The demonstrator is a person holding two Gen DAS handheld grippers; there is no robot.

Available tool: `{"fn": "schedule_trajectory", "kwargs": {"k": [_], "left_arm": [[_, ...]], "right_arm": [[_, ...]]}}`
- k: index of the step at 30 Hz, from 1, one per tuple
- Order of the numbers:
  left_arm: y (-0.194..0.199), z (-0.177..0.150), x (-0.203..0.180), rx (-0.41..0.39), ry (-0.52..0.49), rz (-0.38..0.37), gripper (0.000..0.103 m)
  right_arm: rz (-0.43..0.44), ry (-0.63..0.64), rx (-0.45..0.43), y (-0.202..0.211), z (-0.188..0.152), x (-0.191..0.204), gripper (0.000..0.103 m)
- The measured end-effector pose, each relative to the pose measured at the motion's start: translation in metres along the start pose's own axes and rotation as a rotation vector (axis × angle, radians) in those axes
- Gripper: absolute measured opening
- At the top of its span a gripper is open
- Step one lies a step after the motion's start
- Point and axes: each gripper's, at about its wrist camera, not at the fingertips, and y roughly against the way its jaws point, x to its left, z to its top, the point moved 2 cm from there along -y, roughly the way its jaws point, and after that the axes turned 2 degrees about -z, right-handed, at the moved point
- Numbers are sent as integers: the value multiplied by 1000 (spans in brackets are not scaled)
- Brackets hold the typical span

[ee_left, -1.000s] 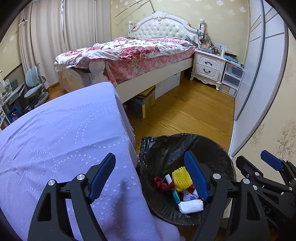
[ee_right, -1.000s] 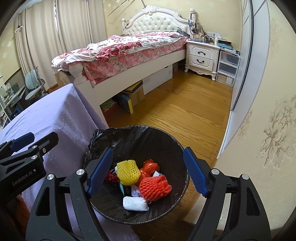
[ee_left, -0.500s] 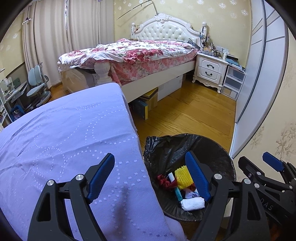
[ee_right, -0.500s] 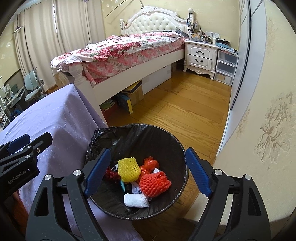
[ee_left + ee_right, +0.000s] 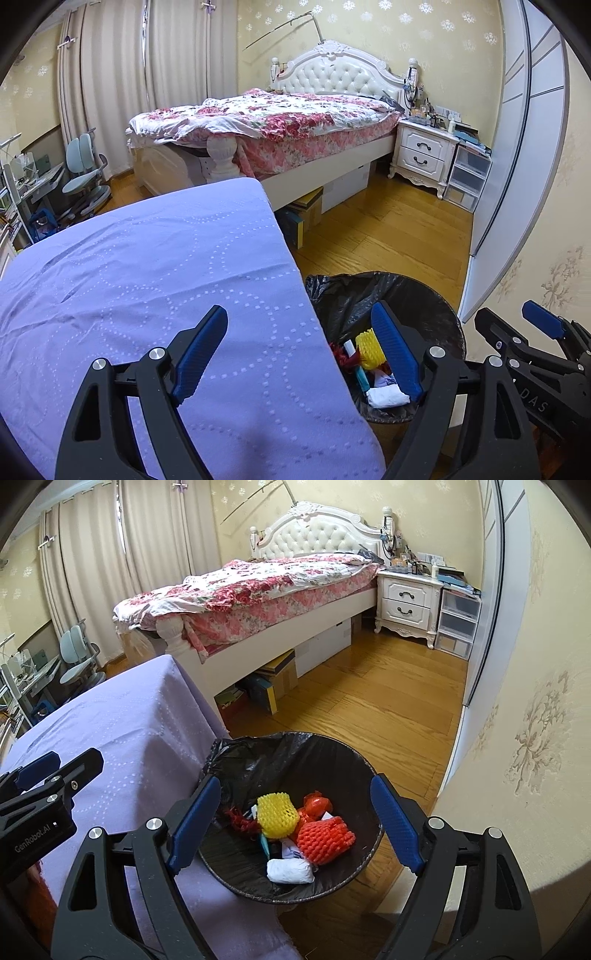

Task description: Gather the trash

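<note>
A lilac cloth (image 5: 166, 266) with dotted rings covers the worktop. The black bin liner (image 5: 266, 760) holds yellow foam netting (image 5: 277, 814), orange foam netting (image 5: 325, 840) and a white wad (image 5: 290, 871).

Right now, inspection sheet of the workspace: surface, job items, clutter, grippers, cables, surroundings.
Surface: lilac tablecloth on the table, nothing lying on the part in view.
Job's things: bin with black liner on the floor against the table edge; inside it a yellow foam net, an orange foam net, a white wad, red scraps.
Clutter: boxes under the bed.
Grippers: left gripper open, nothing between the jaws; right gripper open, nothing between the jaws, above the bin.
Cables: nothing seen.
Surroundings: bed with floral cover, white nightstand, wood floor, curtains, desk chair.
</note>
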Motion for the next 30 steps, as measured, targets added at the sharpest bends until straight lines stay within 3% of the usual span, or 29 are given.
{"fn": "schedule_trajectory", "kwargs": {"k": [18,30], "left_arm": [[55,-12,29,-80,38,35,83],[64,-20,44,-92,61,53,83]], "right_arm": [[50,48,-74,56,-9,30,84],[56,65,-89,67,-12,39,84]]}}
